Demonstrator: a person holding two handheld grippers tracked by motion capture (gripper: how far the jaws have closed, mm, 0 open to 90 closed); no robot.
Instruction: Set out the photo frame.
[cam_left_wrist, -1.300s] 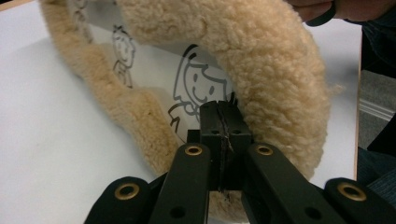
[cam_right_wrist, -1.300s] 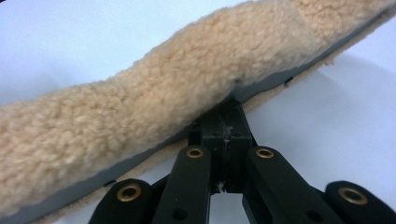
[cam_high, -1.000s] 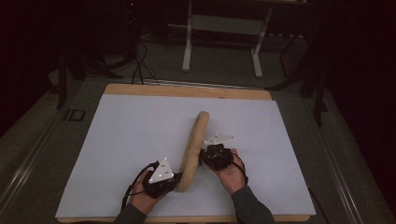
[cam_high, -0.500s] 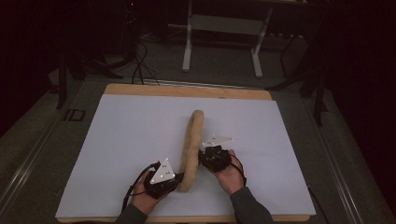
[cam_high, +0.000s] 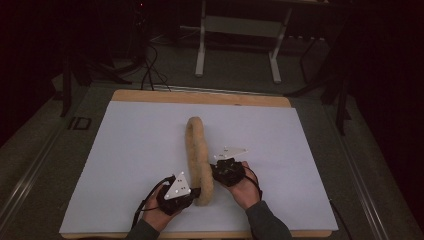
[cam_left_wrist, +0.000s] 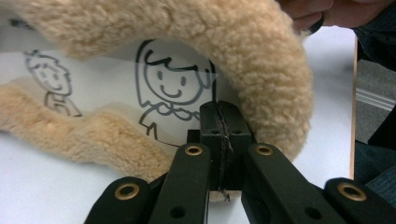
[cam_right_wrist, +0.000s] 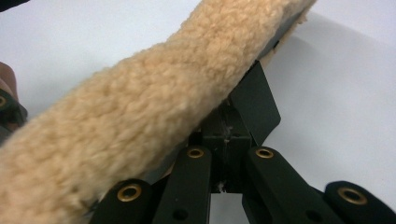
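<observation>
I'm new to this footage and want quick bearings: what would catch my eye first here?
A long, tan fleecy cloth folded into a roll, lying near the middle of the white table sheet. The left tool and right tool flank its near end, both with jaws closed at its edge. In the left gripper view, cartoon children show on the cloth's smooth white inner side.

lab/studio | dark rm, floor cables, metal stand
</observation>
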